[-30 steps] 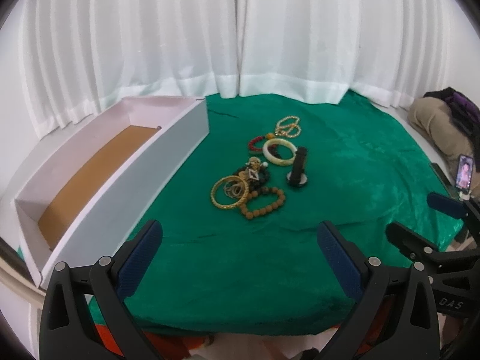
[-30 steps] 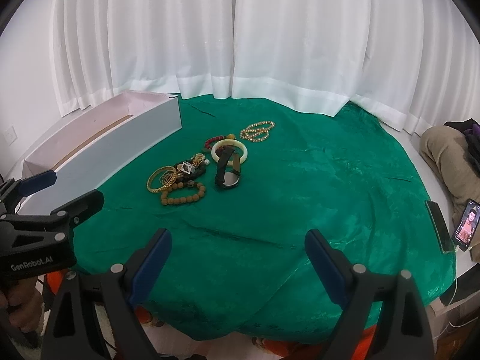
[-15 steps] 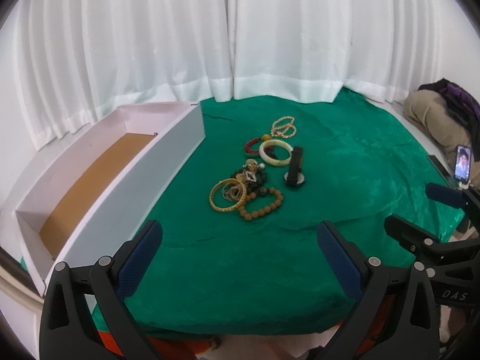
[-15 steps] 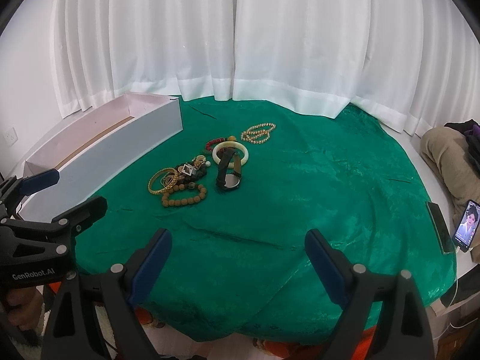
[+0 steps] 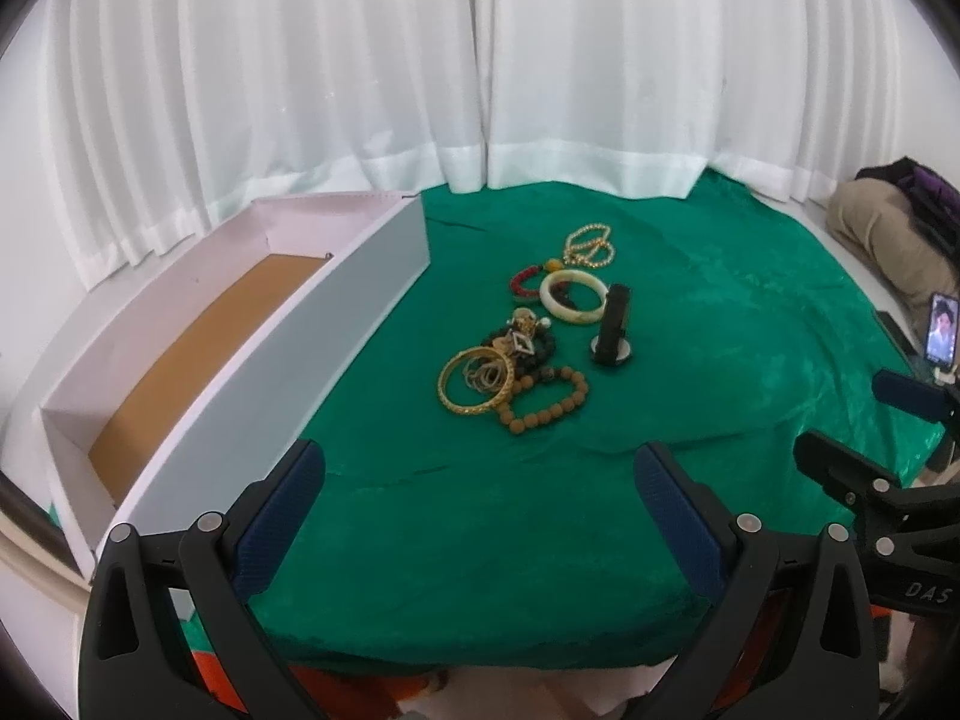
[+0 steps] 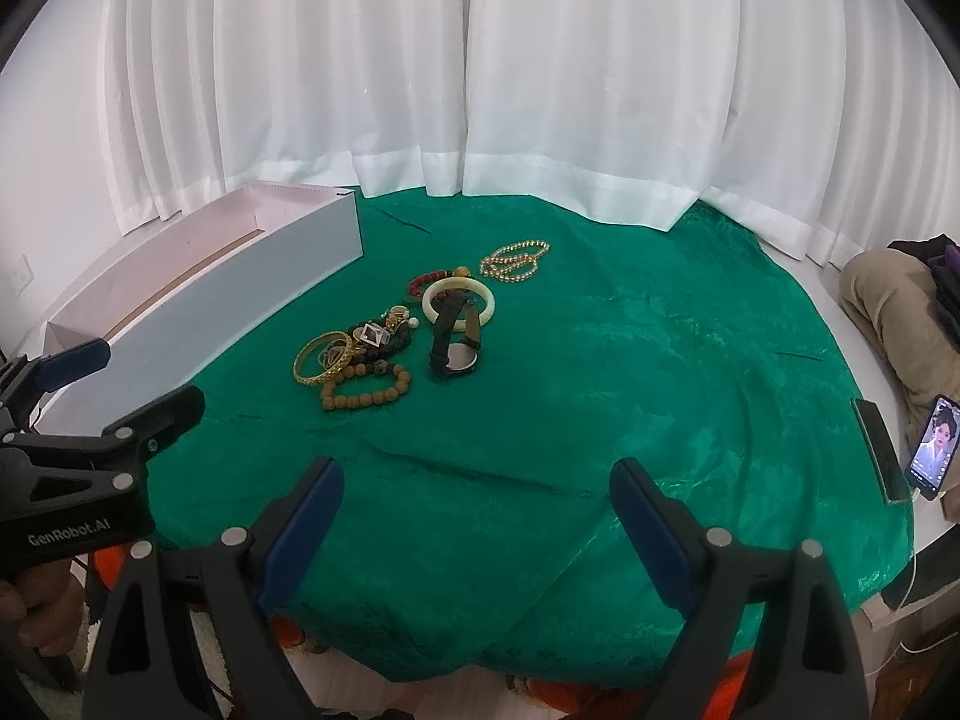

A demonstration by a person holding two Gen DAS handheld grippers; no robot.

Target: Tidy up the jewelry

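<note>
A pile of jewelry lies mid-table on the green cloth [image 5: 690, 372]: a gold bangle [image 5: 477, 387], a brown bead bracelet [image 5: 549, 402], a white jade bangle [image 5: 571, 297], a black watch [image 5: 612, 333], a red bead bracelet [image 5: 525, 282], and gold bead strands [image 5: 591, 246]. A long white box [image 5: 336, 324] with a brown floor stands open at the left. My left gripper [image 5: 480, 510] is open and empty, well short of the pile. My right gripper [image 6: 477, 516] is open and empty, near the cloth's front edge. The watch [image 6: 456, 342] and gold bangle [image 6: 321, 357] also show in the right wrist view.
White curtains [image 5: 480, 90] hang behind the table. A lit phone [image 6: 933, 450] stands at the right edge, next to a dark flat device [image 6: 879, 459]. A bundle of tan and dark cloth [image 5: 894, 240] lies far right. The box's long wall [image 6: 240, 318] borders the left.
Both grippers have drawn back slightly and tilted up, so the jewelry sits a little lower and farther in view. Nothing on the table has moved.
</note>
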